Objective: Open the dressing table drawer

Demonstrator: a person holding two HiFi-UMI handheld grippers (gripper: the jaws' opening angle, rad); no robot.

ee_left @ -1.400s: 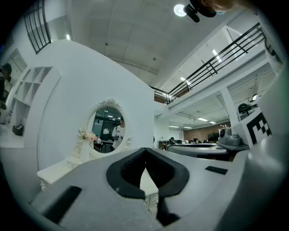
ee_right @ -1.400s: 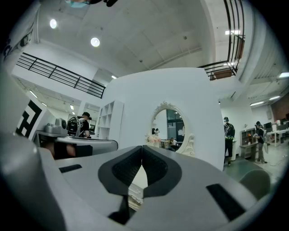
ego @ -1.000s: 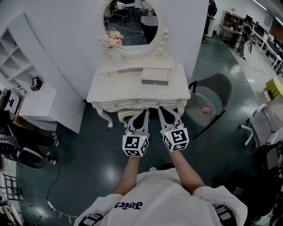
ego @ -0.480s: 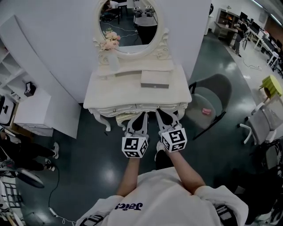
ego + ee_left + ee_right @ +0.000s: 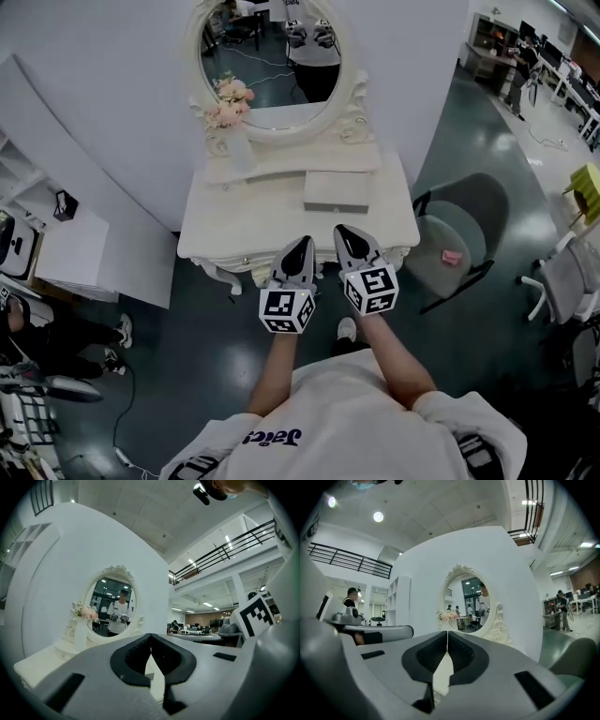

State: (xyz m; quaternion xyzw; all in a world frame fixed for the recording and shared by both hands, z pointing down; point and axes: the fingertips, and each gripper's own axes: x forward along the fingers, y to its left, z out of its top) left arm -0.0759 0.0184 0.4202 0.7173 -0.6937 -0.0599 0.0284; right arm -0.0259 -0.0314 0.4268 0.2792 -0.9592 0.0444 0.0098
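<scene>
Over the dressing table's (image 5: 244, 220) near edge, the left gripper (image 5: 302, 242) and right gripper (image 5: 348, 231) point toward twelve o'clock, side by side. Both have their jaws pressed together with nothing between. The drawer (image 5: 246, 260) sits closed at eight o'clock of the left tips.

1. The head view looks from above the person, forward and steeply down onto the dressing table (image 5: 244, 220). The left gripper (image 5: 302, 242) and right gripper (image 5: 345, 231) lie side by side near the middle of the frame.
2. The left gripper view sits low behind its own jaws and looks level over the table top. The oval mirror (image 5: 112, 613) stands left of centre, quite near.
3. The right gripper view is placed the same way, with the mirror a little right of centre.
4. All three views share the mirror and the pink flowers (image 5: 228, 101). Each gripper view catches the other gripper at its edge.
</scene>
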